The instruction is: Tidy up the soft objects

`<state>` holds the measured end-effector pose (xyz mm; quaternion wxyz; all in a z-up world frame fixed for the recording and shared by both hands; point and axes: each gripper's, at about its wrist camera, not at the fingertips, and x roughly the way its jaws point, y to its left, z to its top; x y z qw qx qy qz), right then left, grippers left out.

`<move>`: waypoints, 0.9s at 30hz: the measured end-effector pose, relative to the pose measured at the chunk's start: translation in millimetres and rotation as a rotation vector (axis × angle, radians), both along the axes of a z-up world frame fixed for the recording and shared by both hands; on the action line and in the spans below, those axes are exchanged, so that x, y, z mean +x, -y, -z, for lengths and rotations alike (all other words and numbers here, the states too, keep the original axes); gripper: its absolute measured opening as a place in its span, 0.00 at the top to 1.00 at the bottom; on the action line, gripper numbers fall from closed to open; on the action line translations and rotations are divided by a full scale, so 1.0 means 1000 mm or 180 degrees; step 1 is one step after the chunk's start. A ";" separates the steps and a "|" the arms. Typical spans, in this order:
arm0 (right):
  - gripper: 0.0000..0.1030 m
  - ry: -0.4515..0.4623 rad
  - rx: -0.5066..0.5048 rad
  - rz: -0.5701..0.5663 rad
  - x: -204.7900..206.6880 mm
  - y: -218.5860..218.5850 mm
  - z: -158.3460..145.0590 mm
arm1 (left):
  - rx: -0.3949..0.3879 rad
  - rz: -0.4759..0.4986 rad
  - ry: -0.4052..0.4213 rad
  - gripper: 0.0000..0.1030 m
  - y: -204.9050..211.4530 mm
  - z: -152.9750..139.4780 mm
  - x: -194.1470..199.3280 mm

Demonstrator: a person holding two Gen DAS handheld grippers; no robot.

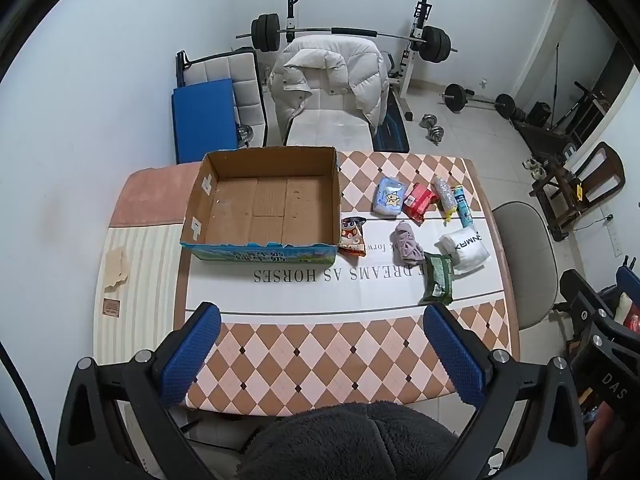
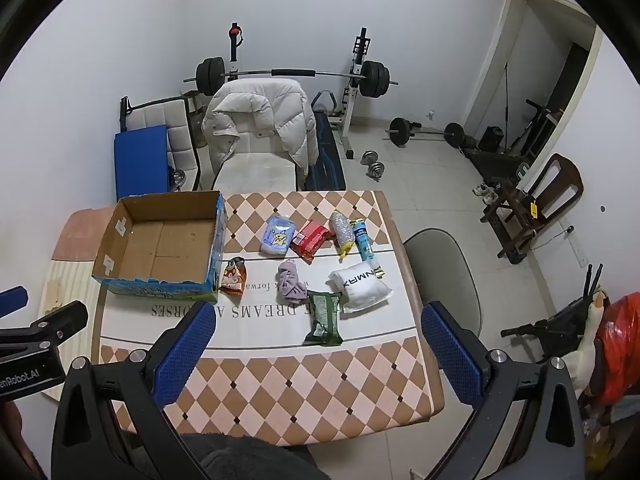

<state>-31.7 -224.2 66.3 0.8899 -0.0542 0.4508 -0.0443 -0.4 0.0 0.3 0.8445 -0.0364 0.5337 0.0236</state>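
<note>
Soft items scattered over the right half of the table (image 1: pixel 304 344), all clear of both grippers: purple cloth (image 1: pixel 407 245) bunched near the middle, touching the green packet (image 1: pixel 439 278) at its near right; white pillow pack (image 1: pixel 465 249) just beside the green packet on the far right side; blue star pouch (image 1: pixel 387 197), red packet (image 1: pixel 418 201), silvery mesh roll (image 1: pixel 446 195) and light blue tube (image 1: pixel 463 206) in a row farther back; orange snack bag (image 1: pixel 353 236) leaning against the right wall of the cardboard box (image 1: pixel 264 204). Box open-topped, nothing visible inside, sitting on the left-centre of the table. Left gripper (image 1: pixel 320 354) spread wide above the near table edge, blue pads (image 1: pixel 188 360) well apart, nothing between them, touching nothing. Right gripper (image 2: pixel 316 354) likewise spread wide, pads (image 2: pixel 450 354) apart, holding nothing, hovering over the near edge with the green packet (image 2: pixel 324 318) showing between the fingers but farther out. Beyond the table, white padded jacket (image 1: pixel 332 76) draped over a chair, barbell rack (image 1: pixel 344 34) against the wall.
</note>
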 end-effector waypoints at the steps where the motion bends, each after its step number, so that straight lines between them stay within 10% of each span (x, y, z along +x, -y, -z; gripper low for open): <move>1: 0.00 0.0001 0.0006 -0.0003 0.000 0.000 0.000 | -0.0004 -0.0002 -0.0002 0.00 0.000 0.000 0.000; 27: 0.00 0.0080 0.0022 -0.0045 -0.005 -0.005 -0.018 | 0.0013 -0.0016 0.0057 0.00 0.003 -0.008 0.004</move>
